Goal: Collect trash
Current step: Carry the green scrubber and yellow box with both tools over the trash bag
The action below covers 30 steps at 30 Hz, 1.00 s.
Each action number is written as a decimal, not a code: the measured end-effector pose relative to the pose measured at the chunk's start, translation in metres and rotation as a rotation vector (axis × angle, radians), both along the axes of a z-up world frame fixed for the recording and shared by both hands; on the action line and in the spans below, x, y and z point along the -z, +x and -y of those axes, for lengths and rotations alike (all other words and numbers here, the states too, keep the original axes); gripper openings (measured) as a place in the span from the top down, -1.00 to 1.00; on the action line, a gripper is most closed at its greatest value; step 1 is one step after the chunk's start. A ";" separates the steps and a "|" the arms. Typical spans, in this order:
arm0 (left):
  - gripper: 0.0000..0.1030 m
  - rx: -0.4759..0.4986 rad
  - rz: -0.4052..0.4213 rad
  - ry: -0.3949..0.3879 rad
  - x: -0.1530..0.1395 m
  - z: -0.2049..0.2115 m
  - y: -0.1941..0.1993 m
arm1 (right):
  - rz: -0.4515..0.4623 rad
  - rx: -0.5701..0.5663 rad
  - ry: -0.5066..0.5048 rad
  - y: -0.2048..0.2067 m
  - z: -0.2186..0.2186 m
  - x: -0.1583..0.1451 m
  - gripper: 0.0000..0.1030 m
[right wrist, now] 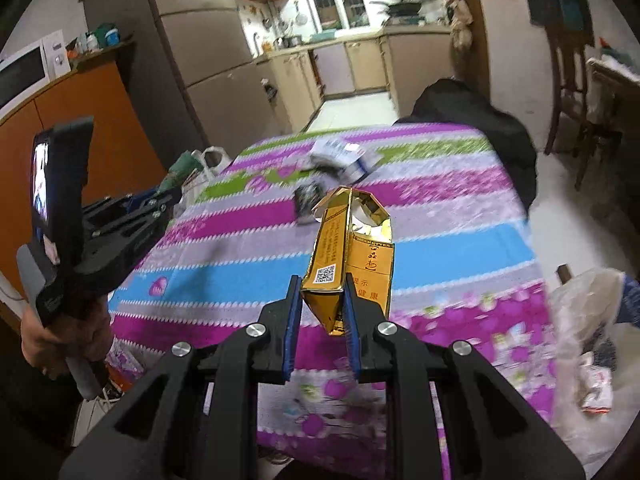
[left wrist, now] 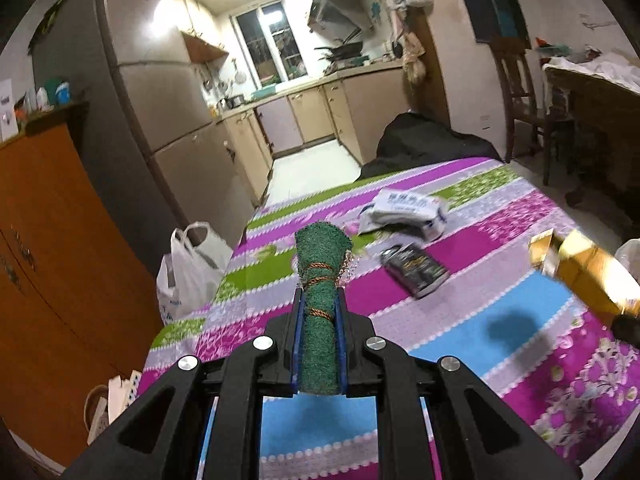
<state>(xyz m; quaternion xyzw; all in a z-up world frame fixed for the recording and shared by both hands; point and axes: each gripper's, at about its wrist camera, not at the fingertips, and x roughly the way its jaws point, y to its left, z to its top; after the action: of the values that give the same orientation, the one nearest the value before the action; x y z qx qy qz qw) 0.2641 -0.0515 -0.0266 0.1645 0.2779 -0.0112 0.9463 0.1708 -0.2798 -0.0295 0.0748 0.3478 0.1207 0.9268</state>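
My left gripper (left wrist: 320, 300) is shut on a green rolled scrubber tied with brown cord (left wrist: 322, 280), held above the striped tablecloth (left wrist: 500, 320). My right gripper (right wrist: 320, 292) is shut on a gold carton (right wrist: 352, 256), open at its far end, held above the table; the carton shows blurred in the left wrist view (left wrist: 580, 268). A crumpled white-and-blue wrapper (left wrist: 404, 214) and a black packet (left wrist: 416, 270) lie on the cloth beyond both grippers. The left gripper with the scrubber (right wrist: 180, 168) shows at the left of the right wrist view.
A white plastic bag (left wrist: 188, 268) hangs off the table's left side. A clear bag with scraps (right wrist: 588, 360) sits at the table's right. An orange cabinet (left wrist: 52, 240) stands left, a dark-draped chair (right wrist: 472, 116) behind the table, and a kitchen beyond.
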 end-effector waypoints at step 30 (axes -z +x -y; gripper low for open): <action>0.72 0.561 -0.002 0.080 -0.015 0.312 -0.065 | -0.102 0.472 -0.238 -0.094 0.247 -0.045 0.64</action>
<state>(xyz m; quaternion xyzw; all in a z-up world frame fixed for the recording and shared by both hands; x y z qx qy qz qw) 0.1993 -0.3635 -0.0112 0.2722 0.2226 -0.2621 0.8987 0.0772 -0.5264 0.0160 0.0502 0.3788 -0.1447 0.9127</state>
